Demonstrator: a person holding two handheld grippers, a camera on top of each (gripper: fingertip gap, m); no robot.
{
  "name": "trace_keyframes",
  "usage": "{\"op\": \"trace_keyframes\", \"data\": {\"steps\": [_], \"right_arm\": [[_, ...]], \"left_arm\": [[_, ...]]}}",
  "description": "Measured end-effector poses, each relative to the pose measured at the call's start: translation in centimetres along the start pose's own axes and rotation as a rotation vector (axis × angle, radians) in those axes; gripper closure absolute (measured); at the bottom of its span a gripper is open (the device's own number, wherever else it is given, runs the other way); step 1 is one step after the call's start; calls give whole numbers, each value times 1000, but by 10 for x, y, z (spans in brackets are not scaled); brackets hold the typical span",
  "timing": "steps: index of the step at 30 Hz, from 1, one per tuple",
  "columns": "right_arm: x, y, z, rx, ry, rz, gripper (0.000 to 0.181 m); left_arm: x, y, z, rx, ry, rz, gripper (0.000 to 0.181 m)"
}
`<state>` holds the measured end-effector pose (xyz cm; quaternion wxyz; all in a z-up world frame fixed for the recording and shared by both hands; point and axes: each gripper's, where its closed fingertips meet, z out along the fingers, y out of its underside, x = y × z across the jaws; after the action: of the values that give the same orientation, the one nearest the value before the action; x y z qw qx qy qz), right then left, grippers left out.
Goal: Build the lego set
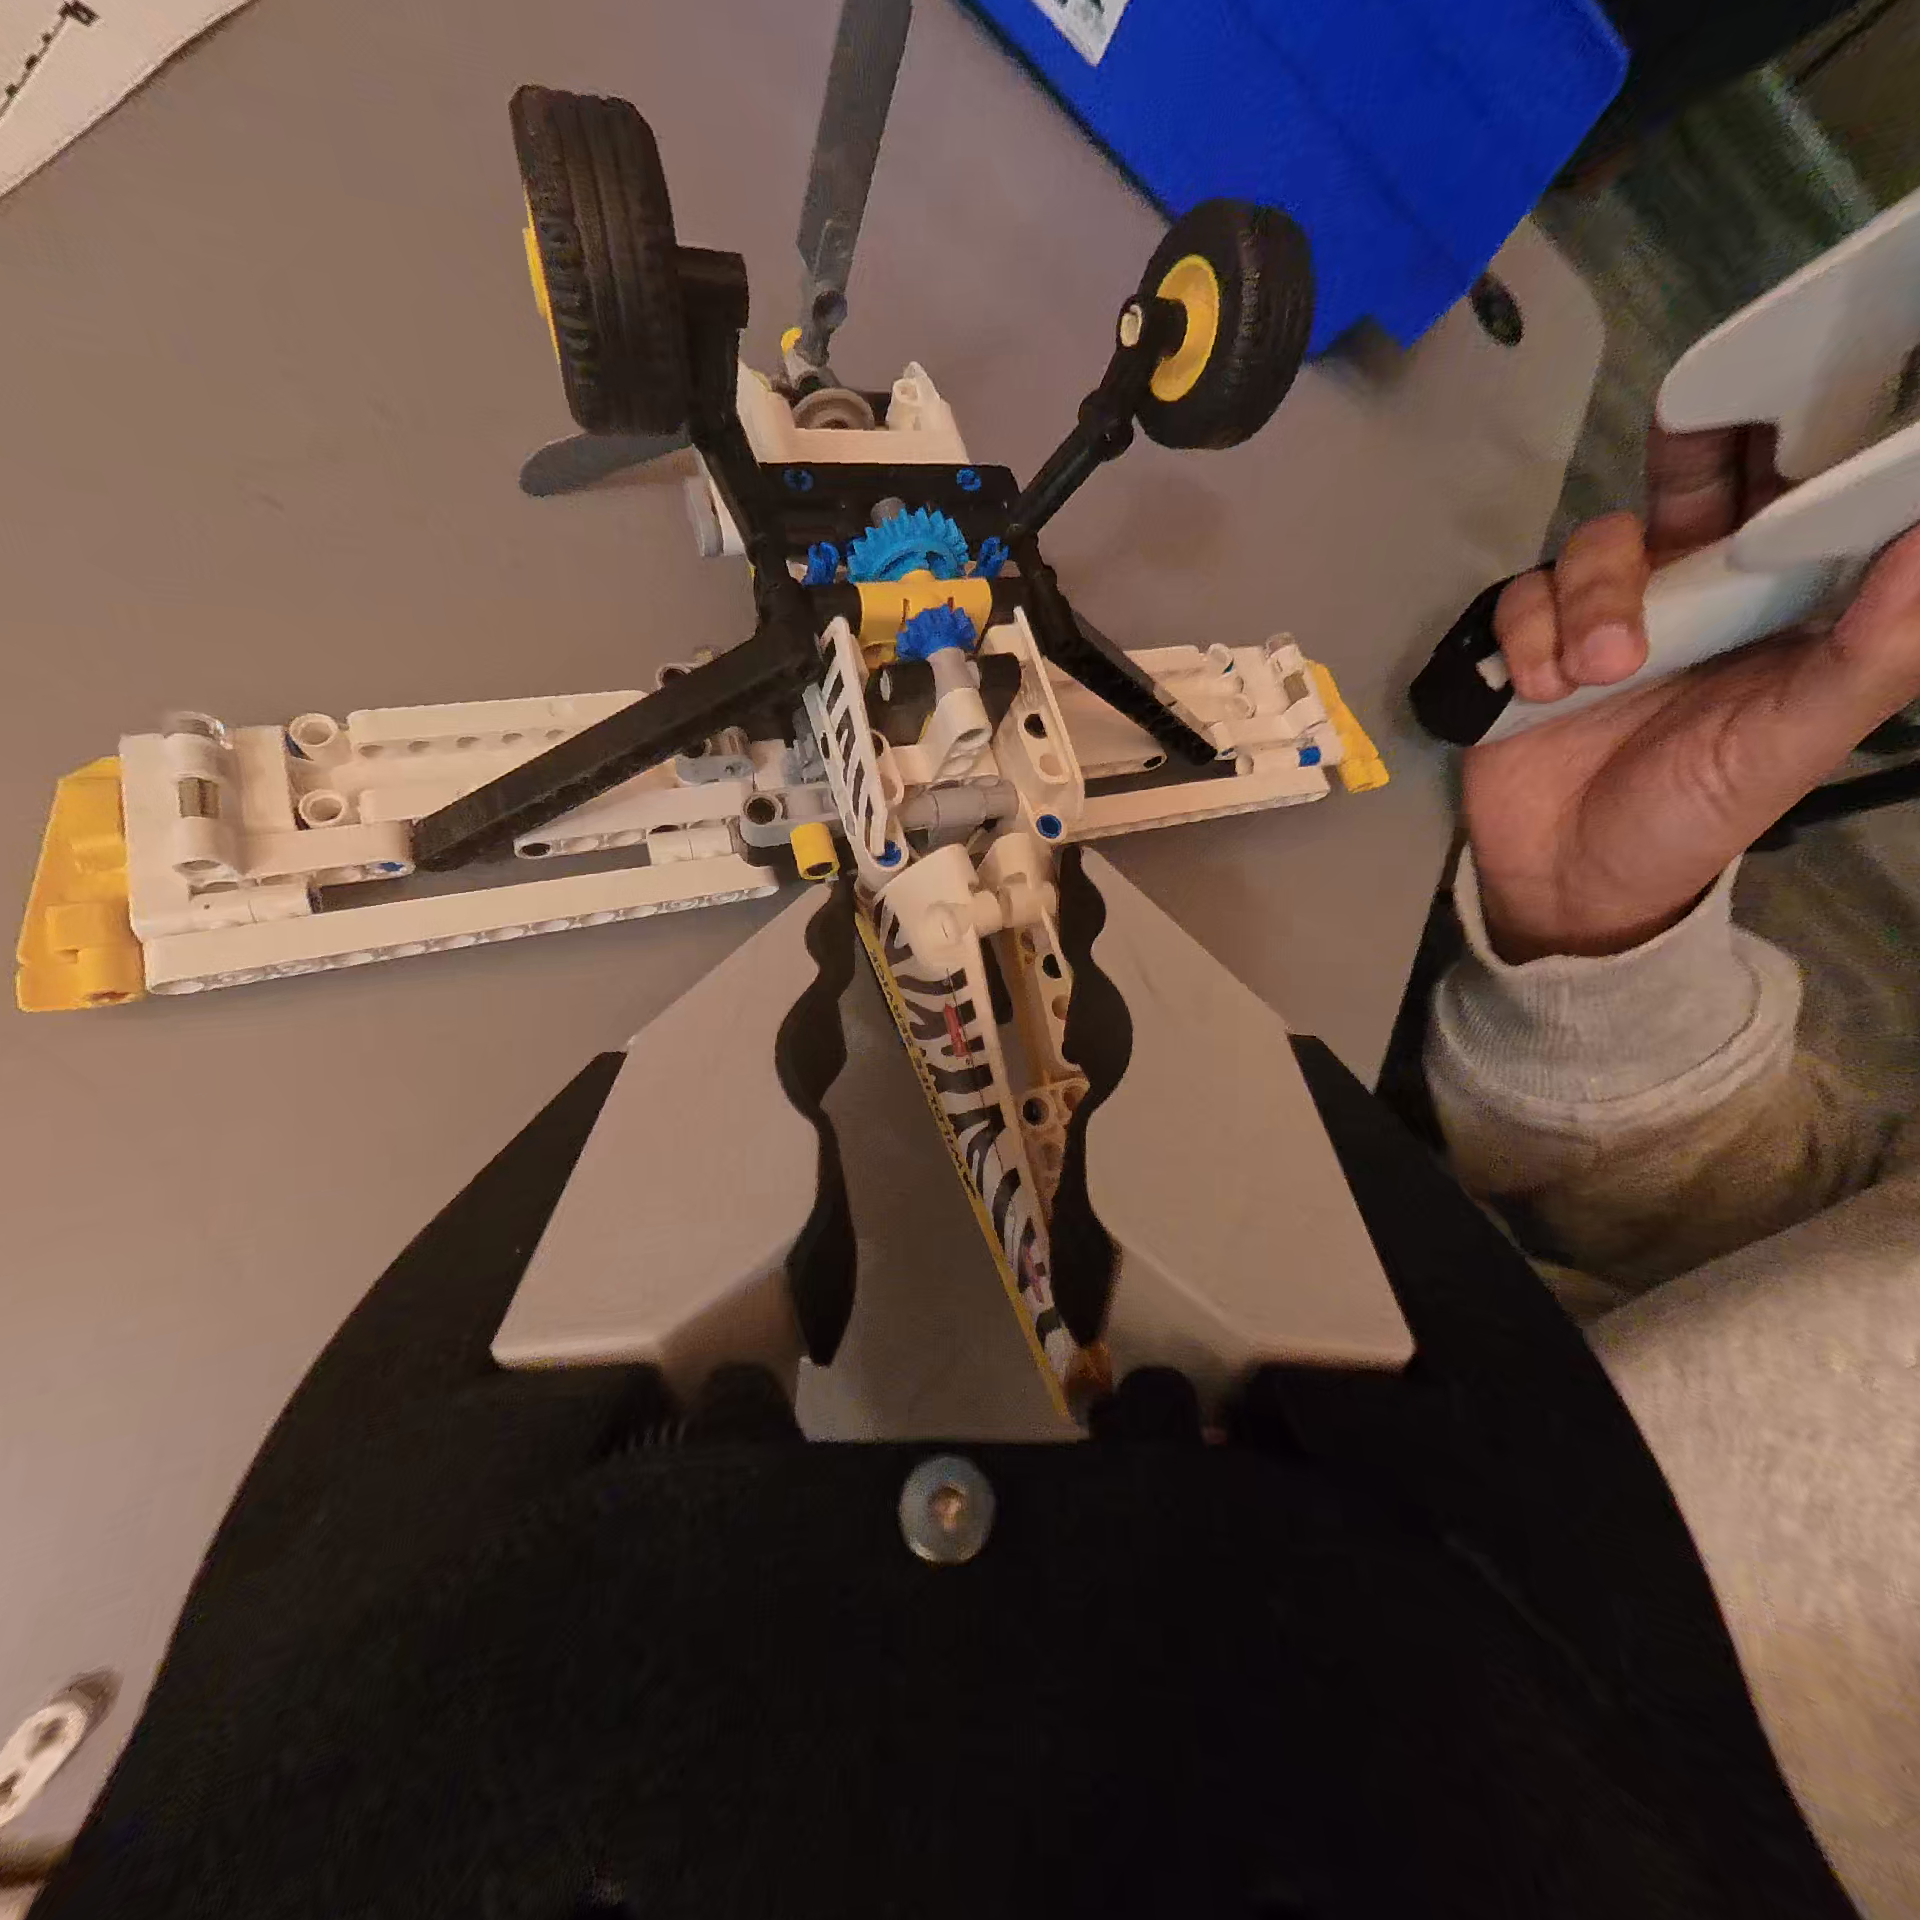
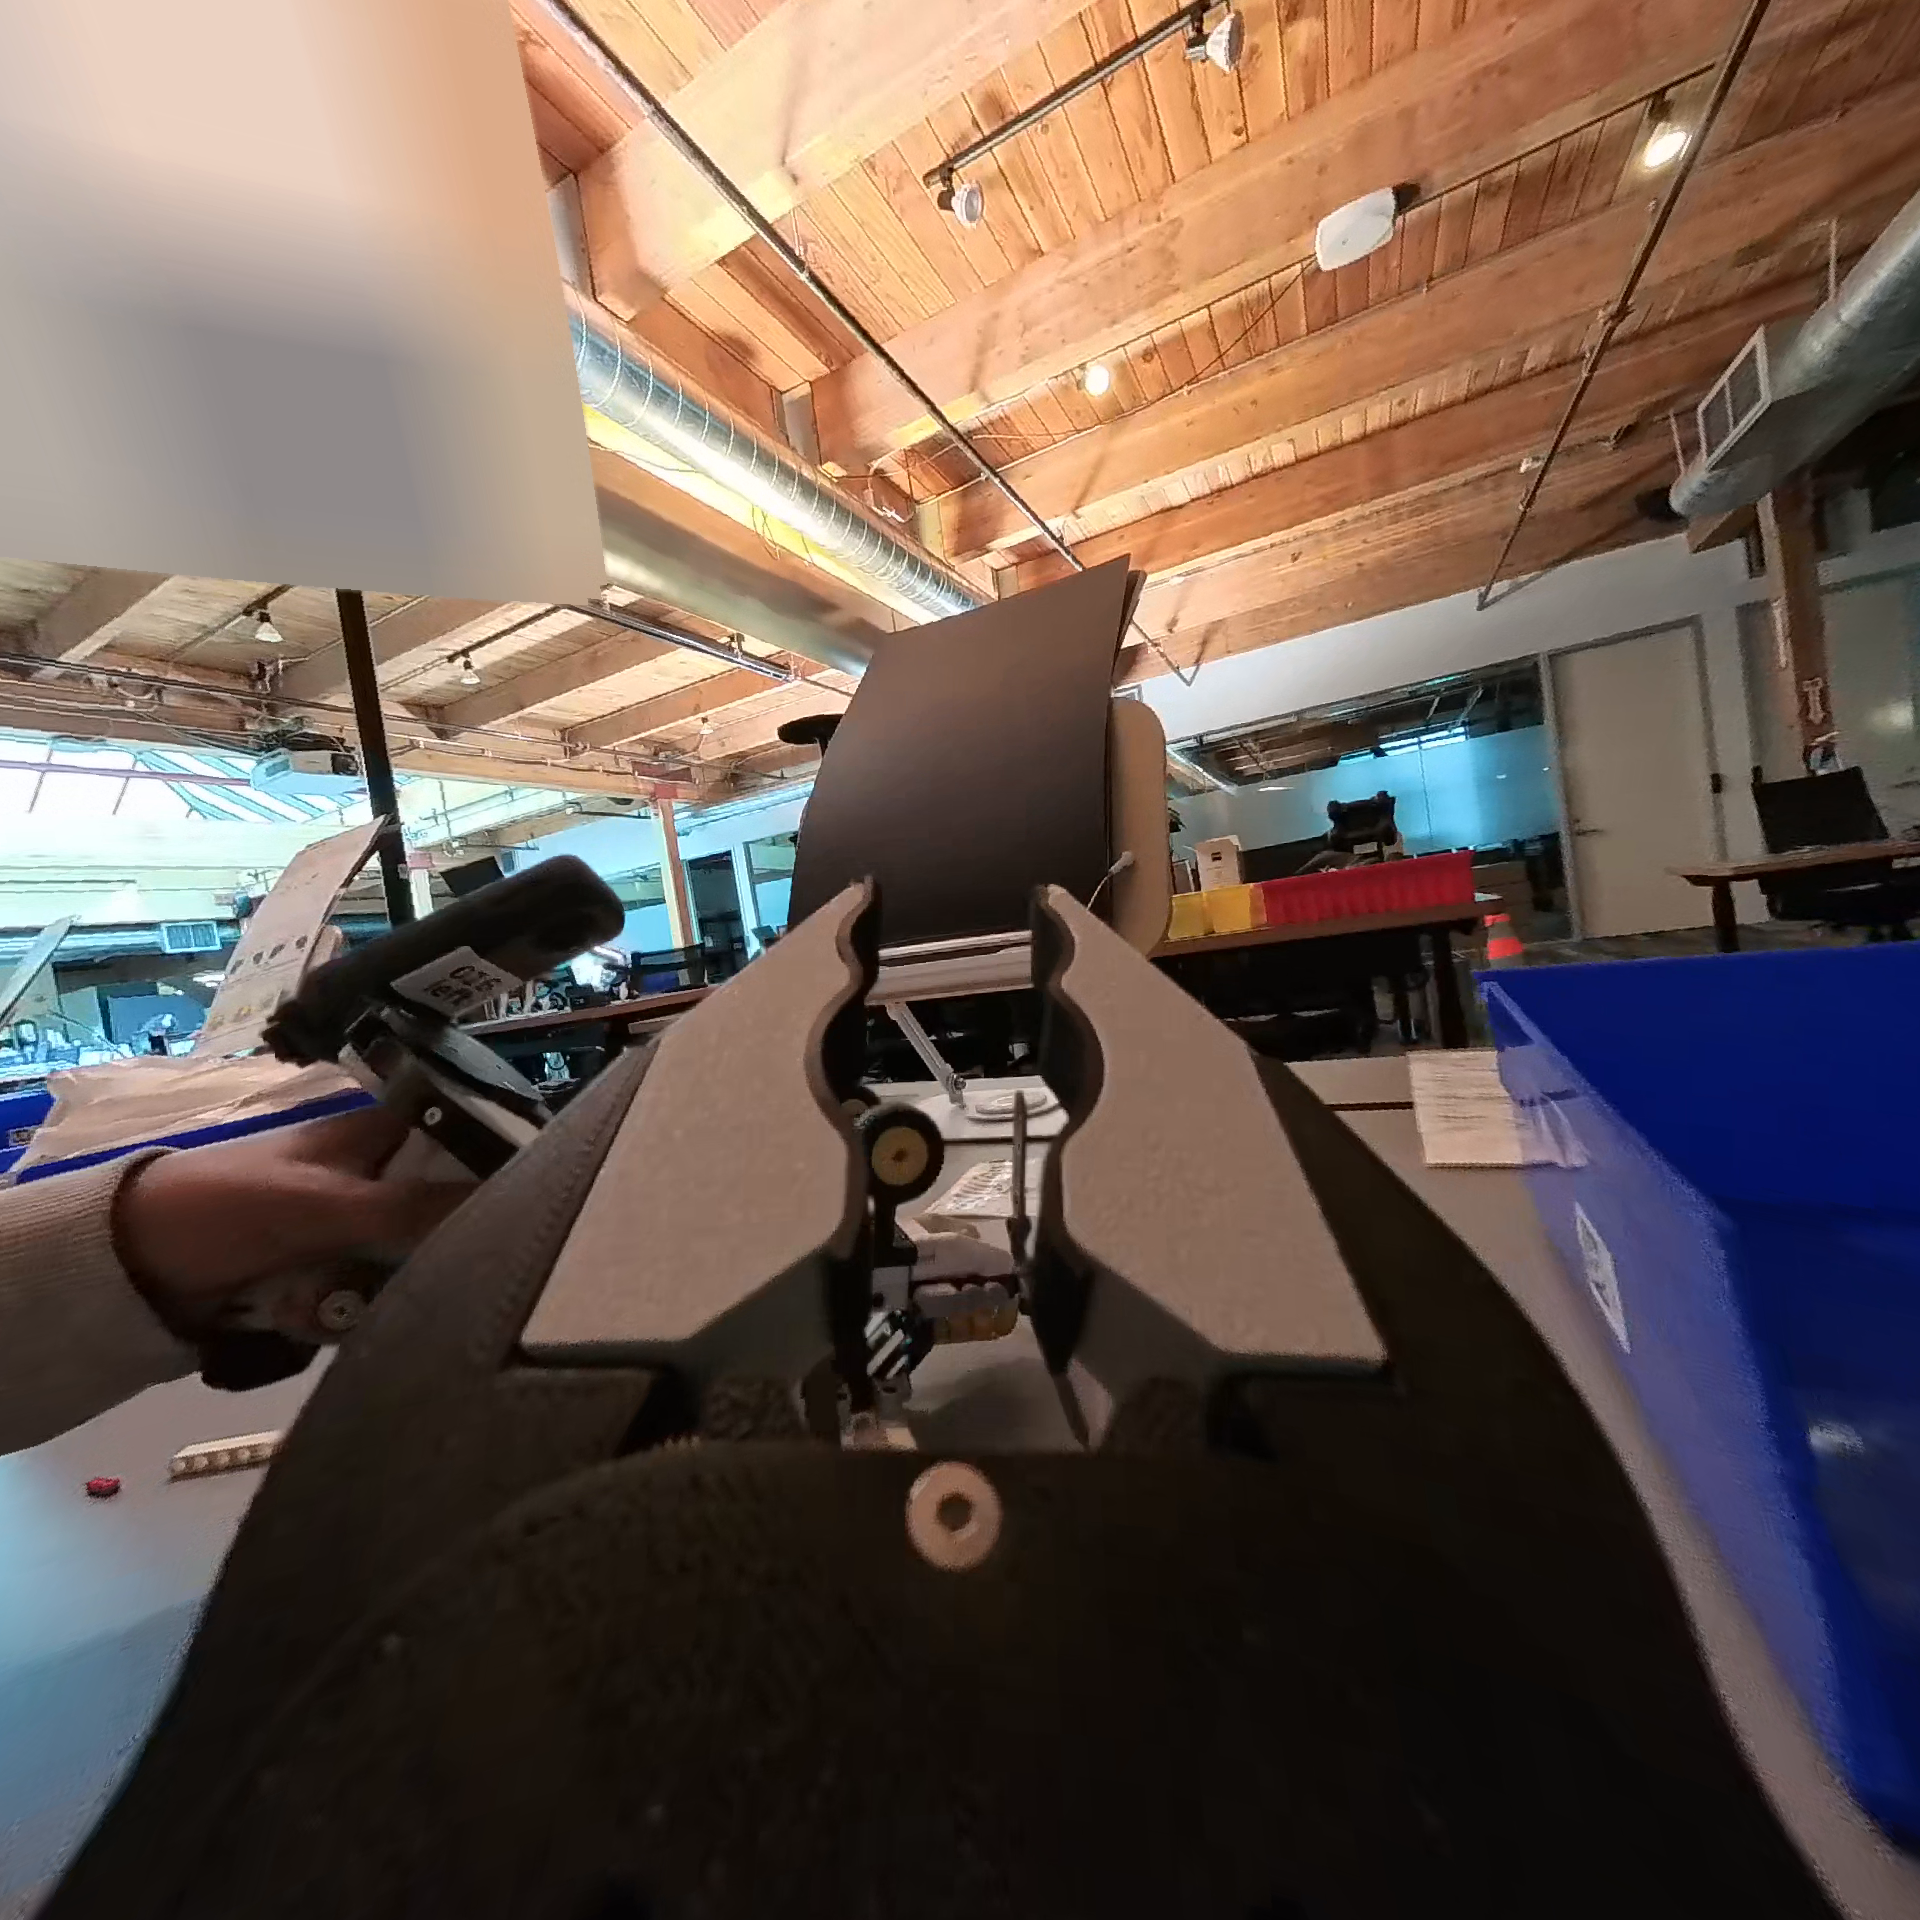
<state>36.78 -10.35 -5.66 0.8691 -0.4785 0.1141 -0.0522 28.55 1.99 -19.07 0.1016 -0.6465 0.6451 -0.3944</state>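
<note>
A white, yellow and black lego plane [image 1: 665,769] lies upside down on the grey table [image 1: 260,468], with both black wheels [image 1: 603,260] pointing up. A grey propeller blade [image 1: 852,135] sticks out at its far end. My left gripper [image 1: 951,894] is shut on the plane's striped tail [image 1: 966,1081], which runs back between the fingers. My right gripper [image 2: 956,914] is open and empty to the right of the plane. One wheel [image 2: 904,1148] and a propeller blade [image 2: 1018,1164] show through its gap, farther off. A hand [image 1: 1621,748] holds the right gripper's white handle.
A blue bin [image 1: 1299,135] stands beyond the plane and fills the right side of the right wrist view [image 2: 1714,1299]. A paper sheet [image 1: 62,83] lies at the far left. A loose white beam [image 2: 223,1455] and a small red piece [image 2: 102,1486] lie on the table. The gap from one gripper's tips to the other's is roughly 20 centimetres.
</note>
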Motion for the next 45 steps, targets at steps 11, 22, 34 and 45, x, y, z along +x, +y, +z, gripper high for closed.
{"op": "trace_keyframes", "data": {"steps": [11,22,34,45], "right_arm": [[2,9,1,-26,1,13,154],[8,6,-3,-14,15,25,154],[22,3,-9,-2,90,-13,148],[-27,52,13,-307,-69,-479,136]], "left_arm": [[-4,3,-3,-50,-184,133,120],[-16,-6,14,-146,-421,302,133],[-19,-30,-20,4,-206,108,137],[7,-80,-85,356,426,-256,137]]}}
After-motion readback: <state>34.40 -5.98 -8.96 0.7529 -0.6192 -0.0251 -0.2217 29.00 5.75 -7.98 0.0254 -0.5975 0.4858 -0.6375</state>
